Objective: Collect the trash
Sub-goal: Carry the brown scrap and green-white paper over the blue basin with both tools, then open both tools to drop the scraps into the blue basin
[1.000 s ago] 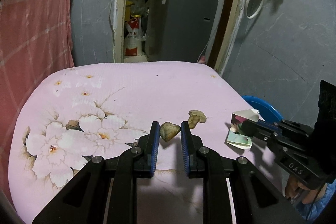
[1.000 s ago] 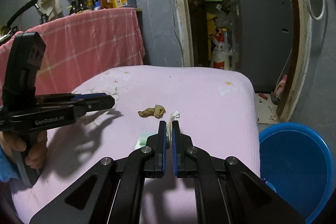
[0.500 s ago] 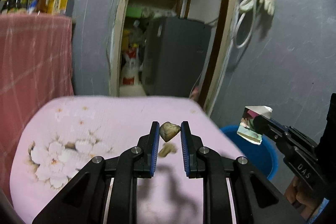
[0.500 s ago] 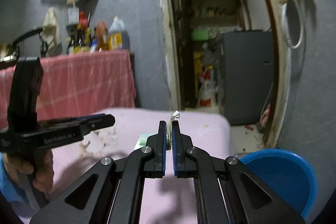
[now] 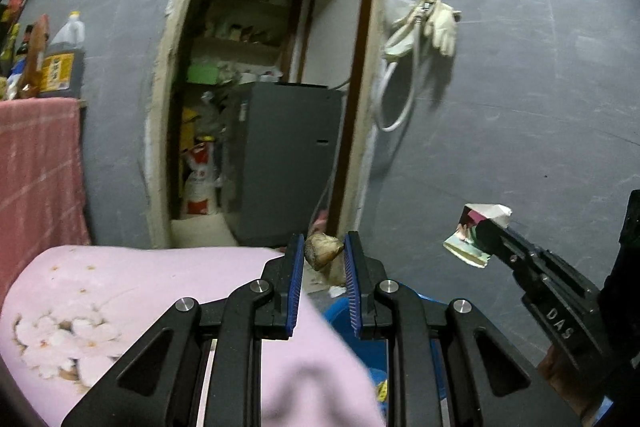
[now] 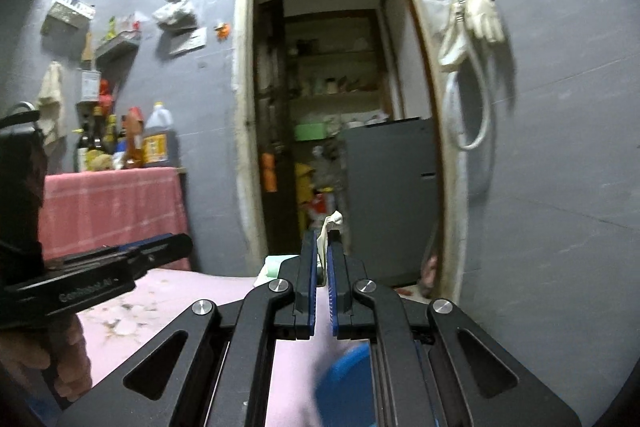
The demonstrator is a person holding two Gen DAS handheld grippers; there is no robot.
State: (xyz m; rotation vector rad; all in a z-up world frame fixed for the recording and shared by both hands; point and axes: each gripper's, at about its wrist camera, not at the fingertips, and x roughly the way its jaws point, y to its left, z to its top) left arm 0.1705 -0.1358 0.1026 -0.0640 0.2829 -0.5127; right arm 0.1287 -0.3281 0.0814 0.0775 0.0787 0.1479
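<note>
Grey walls [image 5: 520,107] fill most of both views, broken by an open doorway [image 6: 328,87] that serves as the landmark. Through the doorway stands a dark grey cabinet [image 5: 288,163] with cluttered shelves above it. Right of the doorway a pale glove and a looped hose [image 6: 472,39] hang on the wall. Left of the doorway a pink checked cloth [image 6: 112,207] covers a stand crowded with bottles [image 6: 156,135].

Below the doorway, nearest the cameras, lies the surface [image 5: 120,287], draped in pink with white flowers. A blue tub [image 5: 376,347] sits below and right of the doorway, just past the surface's edge and partly hidden by the black fingers.

The left gripper [image 5: 320,255] is raised in front of the doorway's lower right corner, its jaws clamped on a small brownish scrap [image 5: 322,251]. The right gripper [image 6: 320,251] is lifted before the doorway's foot, jaws closed on a crumpled paper wrapper [image 5: 476,231], which shows white, pink and green from the left wrist view. From its own camera only a white twisted tip of that wrapper pokes above the blue pads [image 6: 310,287].
</note>
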